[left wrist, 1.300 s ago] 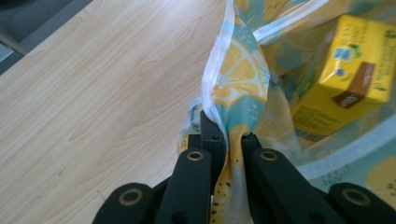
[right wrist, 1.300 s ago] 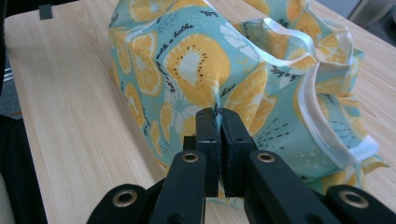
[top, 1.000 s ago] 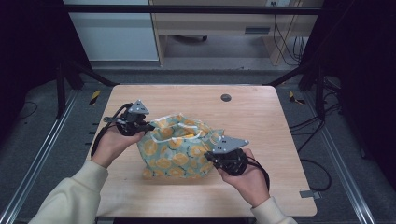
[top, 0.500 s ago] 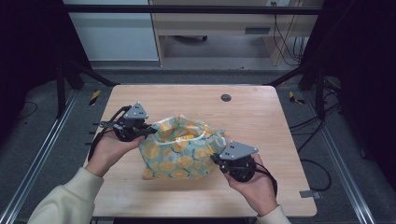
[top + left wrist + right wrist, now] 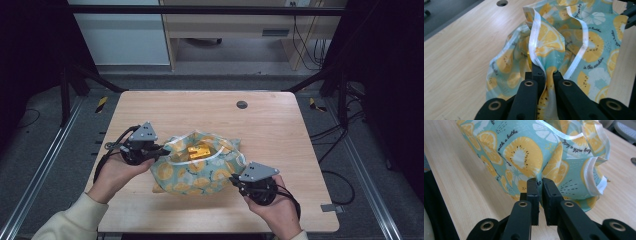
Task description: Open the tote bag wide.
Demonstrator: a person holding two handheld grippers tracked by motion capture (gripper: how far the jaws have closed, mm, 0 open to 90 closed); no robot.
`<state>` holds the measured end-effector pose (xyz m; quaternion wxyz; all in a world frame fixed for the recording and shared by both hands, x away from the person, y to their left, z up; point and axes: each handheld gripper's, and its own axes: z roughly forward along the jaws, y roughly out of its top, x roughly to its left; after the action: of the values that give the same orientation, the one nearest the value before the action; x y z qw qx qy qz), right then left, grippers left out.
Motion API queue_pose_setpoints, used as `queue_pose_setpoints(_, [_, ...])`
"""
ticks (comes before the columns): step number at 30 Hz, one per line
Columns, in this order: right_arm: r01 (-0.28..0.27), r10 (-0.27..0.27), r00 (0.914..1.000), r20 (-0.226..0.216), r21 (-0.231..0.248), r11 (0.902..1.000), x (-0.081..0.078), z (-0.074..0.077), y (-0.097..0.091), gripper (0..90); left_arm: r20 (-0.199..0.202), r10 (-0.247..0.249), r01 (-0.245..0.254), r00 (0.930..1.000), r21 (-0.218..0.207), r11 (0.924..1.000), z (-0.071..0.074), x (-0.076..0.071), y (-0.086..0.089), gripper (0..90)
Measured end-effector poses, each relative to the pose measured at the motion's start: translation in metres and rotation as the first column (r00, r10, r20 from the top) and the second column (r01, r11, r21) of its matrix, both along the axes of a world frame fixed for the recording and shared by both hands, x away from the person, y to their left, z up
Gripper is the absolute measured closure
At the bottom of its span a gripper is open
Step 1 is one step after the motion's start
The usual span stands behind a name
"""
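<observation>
Here's the fruit-print bag (image 5: 202,167), teal with yellow orange slices, sitting near the front middle of the counter (image 5: 270,125), and it is the landmark for everything else. Its mouth gapes upward, white-trimmed rim wavy, and a yellow block (image 5: 198,151) shows down inside it.

On the bag's left edge, the left gripper (image 5: 159,150) is clamped tight on the cloth. In the left gripper view the white-edged rim (image 5: 535,45) runs straight down between the black jaws, pinched with no slack, and the fabric stands up in a fold above them.

On the bag's near right corner, the right gripper (image 5: 235,179) sits low at the fabric. In the right gripper view its jaws have just been easing apart: a narrow gap shows between them, and the bag's side wall (image 5: 526,155) bulges right at the tips. Whether a bit of cloth is caught in that gap, I cannot tell from here.

Beyond the bag, toward the far edge of the counter, there is a small round dark hole (image 5: 242,104). The person's cream sleeve (image 5: 70,220) comes in below the bag's left side.
</observation>
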<state>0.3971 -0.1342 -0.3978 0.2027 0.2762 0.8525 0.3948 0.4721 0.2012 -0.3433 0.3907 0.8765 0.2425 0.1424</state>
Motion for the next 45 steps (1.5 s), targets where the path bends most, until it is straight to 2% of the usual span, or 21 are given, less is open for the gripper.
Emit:
queue_pose_setpoints(5, [-0.005, 0.005, 0.9995, -0.032, -0.011, 0.9999, 0.000, -0.011, 0.000, 80.2, -0.020, -0.010, 0.010, 0.9997, 0.003, 0.9999, -0.010, -0.005, 0.002, 88.7])
queue_pose_setpoints(9, [0.007, -0.007, 0.9987, -0.050, -0.008, 0.9999, 0.002, -0.014, 0.000, 72.4, -0.032, -0.013, 0.014, 0.9994, 0.017, 0.9998, -0.017, -0.006, 0.003, 88.7])
queue_pose_setpoints(16, [0.041, -0.040, 0.9985, -0.038, 0.020, 0.9990, 0.007, -0.004, -0.003, 60.8, -0.052, -0.023, 0.025, 0.9984, 0.035, 0.9991, -0.026, -0.007, 0.001, 88.8])
queue_pose_setpoints(21, [0.061, -0.061, 0.9980, -0.019, 0.041, 0.9973, 0.014, 0.007, -0.003, 57.4, -0.057, -0.031, 0.034, 0.9979, 0.050, 0.9982, -0.030, -0.008, -0.001, 88.8])
queue_pose_setpoints(29, [0.102, -0.102, 0.9947, -0.009, 0.023, 0.9945, 0.037, 0.016, 0.000, 53.7, -0.068, -0.029, 0.033, 0.9973, 0.060, 0.9977, -0.035, -0.007, 0.000, 88.8])
queue_pose_setpoints(35, [0.145, -0.144, 0.9883, -0.048, 0.007, 0.9894, 0.056, 0.007, 0.002, 50.4, -0.071, -0.029, 0.034, 0.9971, 0.072, 0.9968, -0.036, -0.006, 0.001, 88.9])
queue_pose_setpoints(37, [0.150, -0.150, 0.9861, -0.071, -0.001, 0.9886, 0.060, 0.004, 0.001, 53.3, -0.071, -0.027, 0.032, 0.9971, 0.071, 0.9969, -0.037, -0.006, 0.002, 88.8])
queue_pose_setpoints(39, [0.141, -0.141, 0.9862, -0.086, -0.005, 0.9900, 0.061, 0.002, 0.001, 63.5, -0.074, -0.028, 0.033, 0.9969, 0.072, 0.9968, -0.037, -0.006, 0.003, 88.8])
queue_pose_setpoints(42, [0.108, -0.108, 0.9905, -0.085, 0.000, 0.9941, 0.057, 0.003, 0.000, 79.7, -0.074, -0.026, 0.031, 0.9969, 0.072, 0.9969, -0.037, -0.007, 0.004, 88.9])
queue_pose_setpoints(45, [0.092, -0.091, 0.9932, -0.073, 0.013, 0.9956, 0.051, 0.007, -0.003, 85.8, -0.074, -0.028, 0.033, 0.9969, 0.071, 0.9969, -0.037, -0.009, 0.005, 88.8])
